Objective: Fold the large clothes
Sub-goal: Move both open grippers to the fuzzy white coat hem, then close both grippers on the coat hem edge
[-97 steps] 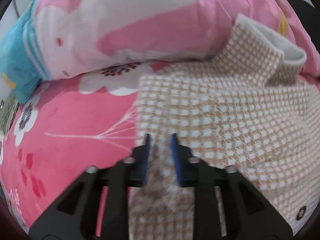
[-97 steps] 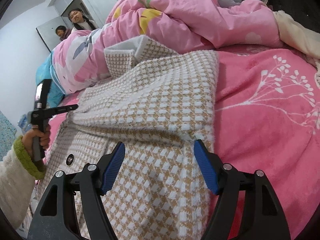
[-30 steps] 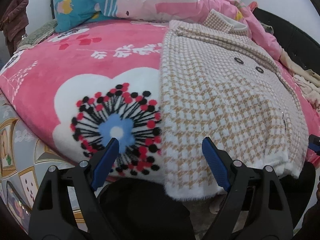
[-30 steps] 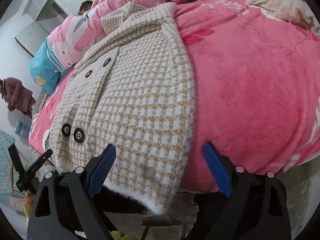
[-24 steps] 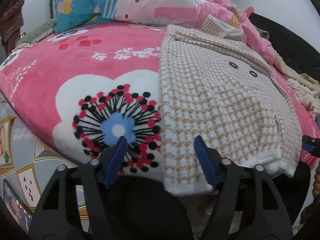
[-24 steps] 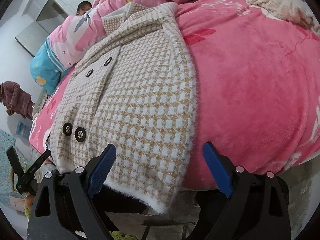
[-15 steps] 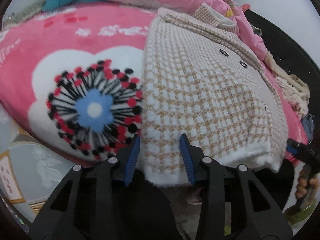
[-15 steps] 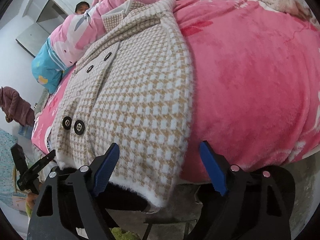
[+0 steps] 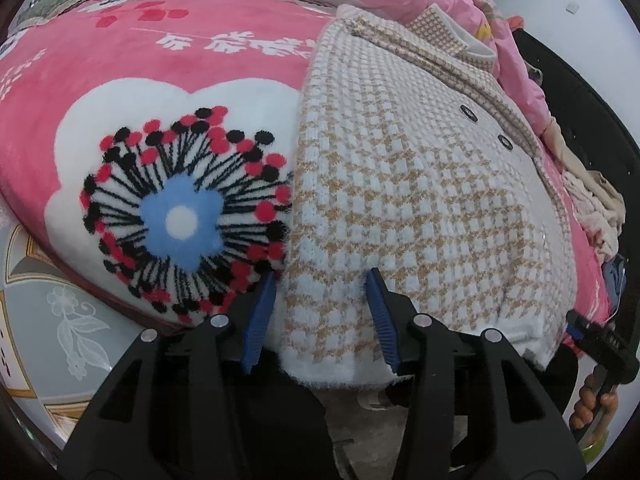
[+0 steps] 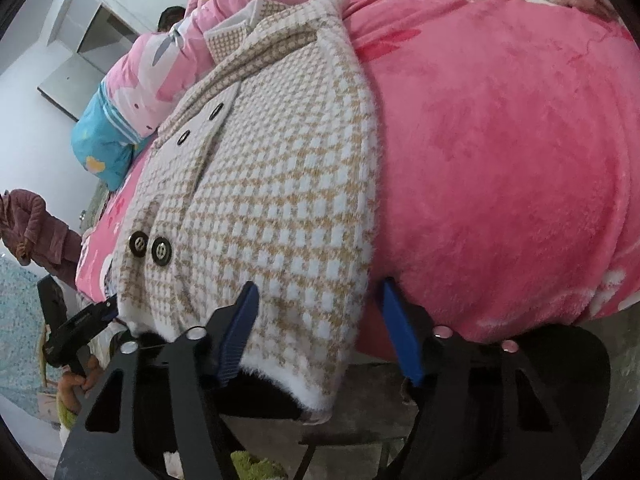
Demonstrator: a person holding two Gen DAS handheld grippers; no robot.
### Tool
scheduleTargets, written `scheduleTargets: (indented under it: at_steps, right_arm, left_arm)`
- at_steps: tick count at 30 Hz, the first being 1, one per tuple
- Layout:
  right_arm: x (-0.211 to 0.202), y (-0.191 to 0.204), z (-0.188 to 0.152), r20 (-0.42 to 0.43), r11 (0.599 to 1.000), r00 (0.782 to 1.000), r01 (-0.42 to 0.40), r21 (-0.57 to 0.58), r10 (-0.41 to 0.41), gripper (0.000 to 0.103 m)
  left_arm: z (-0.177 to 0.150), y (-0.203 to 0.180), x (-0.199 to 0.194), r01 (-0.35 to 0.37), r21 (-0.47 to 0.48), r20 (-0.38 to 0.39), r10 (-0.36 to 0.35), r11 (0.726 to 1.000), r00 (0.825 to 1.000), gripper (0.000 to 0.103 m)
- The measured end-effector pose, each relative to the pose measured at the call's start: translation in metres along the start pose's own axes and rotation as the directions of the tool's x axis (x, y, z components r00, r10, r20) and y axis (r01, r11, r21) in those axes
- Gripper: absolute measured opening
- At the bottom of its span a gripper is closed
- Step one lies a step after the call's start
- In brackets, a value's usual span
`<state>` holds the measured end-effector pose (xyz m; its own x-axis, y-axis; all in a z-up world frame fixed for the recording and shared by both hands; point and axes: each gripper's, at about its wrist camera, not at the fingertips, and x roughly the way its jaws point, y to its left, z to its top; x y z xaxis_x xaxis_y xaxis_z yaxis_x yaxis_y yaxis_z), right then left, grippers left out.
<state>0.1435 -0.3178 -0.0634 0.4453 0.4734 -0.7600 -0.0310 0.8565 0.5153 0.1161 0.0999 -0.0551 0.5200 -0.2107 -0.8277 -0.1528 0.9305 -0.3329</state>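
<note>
My checked coat [image 9: 420,208] lies flat on the pink bed blanket [image 9: 120,80], hem hanging over the edge. My left claw [image 9: 324,312] straddles one hem corner, opening slightly; my right claw [image 10: 320,328] is closing around the other, pads not yet pressing.

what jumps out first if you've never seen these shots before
The tan-and-white houndstooth coat lies buttoned along the pink blanket, its fuzzy hem hanging over the bed's near edge. Beside it, in the left wrist view, a big white flower print with a blue centre stands out. The left gripper and right gripper each straddle a hem corner, jaws opening on the left and closing on the right.
</note>
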Motion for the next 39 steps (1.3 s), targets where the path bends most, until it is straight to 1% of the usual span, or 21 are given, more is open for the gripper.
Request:
scheduleTargets:
  at_steps: [1, 4, 6, 8, 11, 14, 18, 20, 21, 22, 23, 24, 25, 26, 27, 29, 31, 32, 33, 35, 39]
  right_arm:
    - [0.001, -0.001, -0.002, -0.01, 1.0, 1.0, -0.02, 0.007, 0.02, 0.052]
    - [0.005, -0.004, -0.009, -0.029, 0.998, 0.998, -0.049, 0.032, 0.05, 0.051]
    - [0.013, -0.008, -0.013, -0.047, 0.997, 0.998, -0.047, 0.056, 0.05, 0.049]
    - [0.021, -0.012, -0.017, -0.058, 0.994, 0.995, -0.07, 0.086, 0.075, 0.048]
    - [0.024, -0.01, -0.018, -0.047, 0.993, 0.995, -0.089, 0.08, 0.093, 0.047]
    - [0.029, -0.008, -0.021, -0.063, 0.984, 0.985, -0.154, 0.094, 0.161, 0.038]
    - [0.036, -0.007, -0.026, -0.065, 0.974, 0.977, -0.194, 0.114, 0.202, 0.03]
    - [0.039, -0.007, -0.027, -0.062, 0.97, 0.975, -0.207, 0.126, 0.216, 0.019]
    - [0.035, -0.002, -0.027, -0.056, 0.974, 0.977, -0.201, 0.103, 0.208, 0.015]
    - [0.03, 0.002, -0.028, -0.049, 0.978, 0.979, -0.195, 0.074, 0.199, 0.012]
    - [0.022, 0.01, -0.028, -0.039, 0.981, 0.981, -0.191, 0.033, 0.192, 0.01]
    - [0.013, 0.019, -0.027, -0.021, 0.982, 0.982, -0.19, -0.007, 0.19, 0.01]
    - [0.003, 0.022, -0.026, -0.002, 0.982, 0.982, -0.188, -0.03, 0.188, 0.008]
    - [-0.008, 0.026, -0.024, 0.019, 0.981, 0.981, -0.189, -0.051, 0.191, 0.008]
    - [-0.02, 0.028, -0.02, 0.042, 0.979, 0.979, -0.194, -0.067, 0.197, 0.008]
    - [-0.039, 0.033, -0.01, 0.075, 0.973, 0.973, -0.212, -0.093, 0.219, 0.007]
    - [-0.058, 0.038, 0.0, 0.106, 0.964, 0.963, -0.233, -0.124, 0.247, 0.007]
    - [-0.069, 0.042, 0.006, 0.124, 0.96, 0.959, -0.236, -0.151, 0.255, 0.007]
    - [-0.08, 0.048, 0.011, 0.143, 0.954, 0.953, -0.242, -0.176, 0.268, 0.007]
    - [-0.098, 0.051, 0.017, 0.171, 0.947, 0.945, -0.239, -0.214, 0.277, 0.007]
    - [-0.125, 0.046, 0.012, 0.193, 0.935, 0.933, -0.253, -0.248, 0.304, 0.007]
  left_arm:
    - [-0.001, -0.001, -0.001, 0.004, -0.001, 0.003, -0.004, 1.0, 1.0, 0.044]
    - [-0.004, -0.003, -0.004, 0.019, 0.007, 0.006, -0.019, 1.0, 1.0, 0.043]
    - [-0.007, -0.006, -0.002, 0.009, 0.027, 0.001, -0.009, 1.0, 1.0, 0.043]
    - [-0.008, -0.007, 0.002, -0.002, 0.038, -0.016, 0.003, 0.999, 1.0, 0.043]
    - [-0.007, -0.004, 0.006, 0.0, 0.015, -0.034, 0.0, 1.0, 0.999, 0.045]
    - [-0.007, -0.004, 0.009, -0.01, 0.001, -0.047, 0.01, 1.0, 0.999, 0.045]
    - [-0.009, -0.007, 0.008, -0.034, 0.005, -0.037, 0.034, 0.999, 0.999, 0.045]
    - [-0.01, -0.009, 0.008, -0.04, 0.008, -0.03, 0.04, 0.999, 0.999, 0.041]
    - [-0.011, -0.013, 0.007, -0.054, 0.023, -0.021, 0.055, 0.998, 0.998, 0.036]
    - [-0.012, -0.018, 0.004, -0.075, 0.049, -0.012, 0.075, 0.996, 0.997, 0.027]
    - [-0.015, -0.025, 0.0, -0.114, 0.094, 0.007, 0.114, 0.989, 0.993, 0.022]
    - [-0.017, -0.03, -0.005, -0.146, 0.131, 0.026, 0.144, 0.981, 0.989, 0.014]
    - [-0.019, -0.039, -0.012, -0.191, 0.184, 0.059, 0.183, 0.964, 0.981, 0.011]
    - [-0.021, -0.046, -0.018, -0.217, 0.215, 0.086, 0.203, 0.952, 0.975, 0.01]
    - [-0.023, -0.055, -0.028, -0.254, 0.257, 0.133, 0.227, 0.932, 0.965, 0.009]
    - [-0.023, -0.066, -0.049, -0.302, 0.298, 0.213, 0.245, 0.906, 0.946, 0.007]
    - [-0.021, -0.075, -0.071, -0.327, 0.313, 0.282, 0.241, 0.892, 0.929, 0.006]
    - [-0.018, -0.079, -0.085, -0.331, 0.316, 0.315, 0.231, 0.889, 0.921, 0.006]
    - [-0.015, -0.08, -0.097, -0.312, 0.315, 0.327, 0.206, 0.897, 0.922, 0.006]
    - [-0.009, -0.081, -0.119, -0.244, 0.301, 0.323, 0.142, 0.922, 0.936, 0.006]
    - [-0.022, -0.085, -0.138, -0.198, 0.321, 0.315, 0.093, 0.926, 0.945, 0.006]
